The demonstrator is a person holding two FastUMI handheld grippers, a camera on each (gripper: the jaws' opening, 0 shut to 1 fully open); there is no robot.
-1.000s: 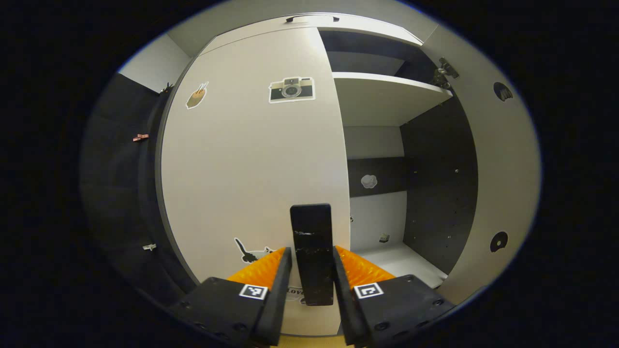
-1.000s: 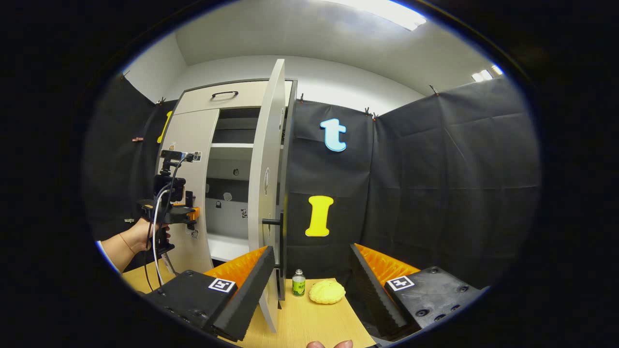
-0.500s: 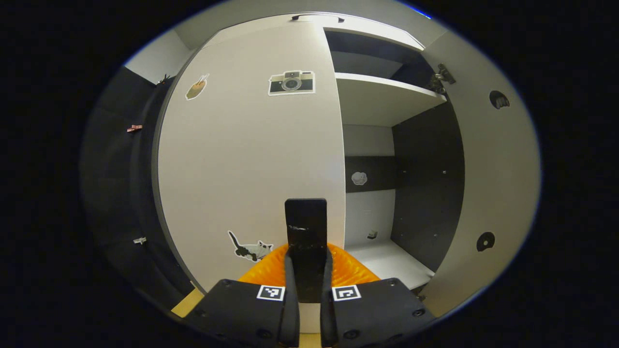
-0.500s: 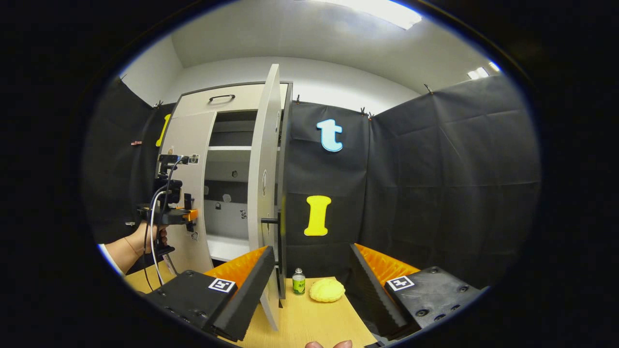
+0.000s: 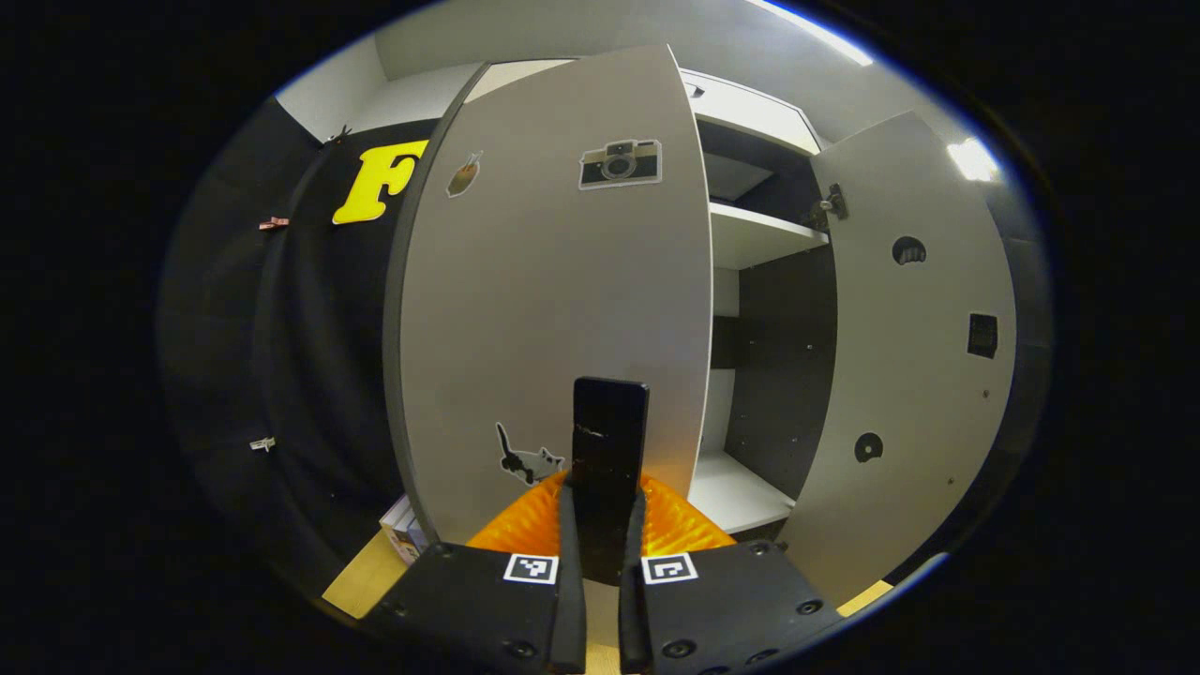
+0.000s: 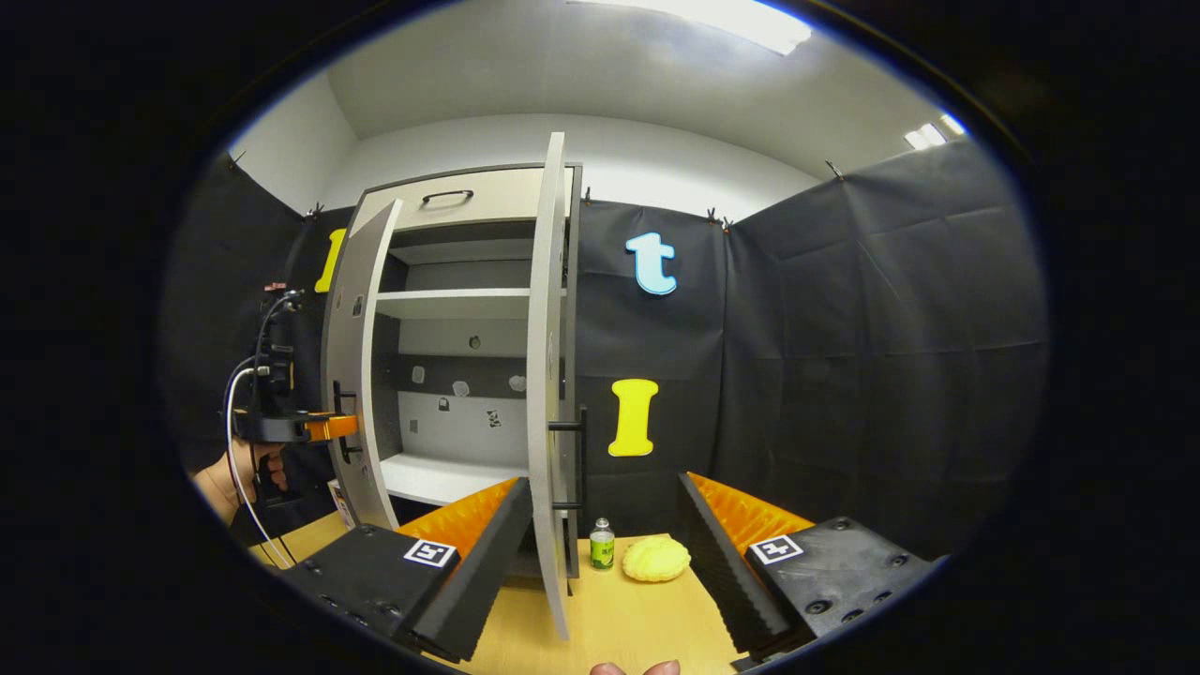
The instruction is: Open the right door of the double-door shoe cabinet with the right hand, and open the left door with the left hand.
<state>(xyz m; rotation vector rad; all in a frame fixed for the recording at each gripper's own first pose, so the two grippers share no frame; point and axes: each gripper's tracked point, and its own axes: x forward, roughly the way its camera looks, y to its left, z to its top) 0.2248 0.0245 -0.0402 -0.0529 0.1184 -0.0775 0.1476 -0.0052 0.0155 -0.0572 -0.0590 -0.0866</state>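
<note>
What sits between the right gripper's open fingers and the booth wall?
In the right gripper view, a small bottle and a yellow bun-like item stand side by side on the table, beyond the right gripper.

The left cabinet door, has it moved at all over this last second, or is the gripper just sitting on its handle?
The left door has swung outward, opening more of the shelves. A second ago the left gripper had its fingers apart around the black handle; it then shut on it and pulled. The right door stayed wide open, the right gripper stayed open and empty, and the small bottle and yellow bun kept their places.
</note>
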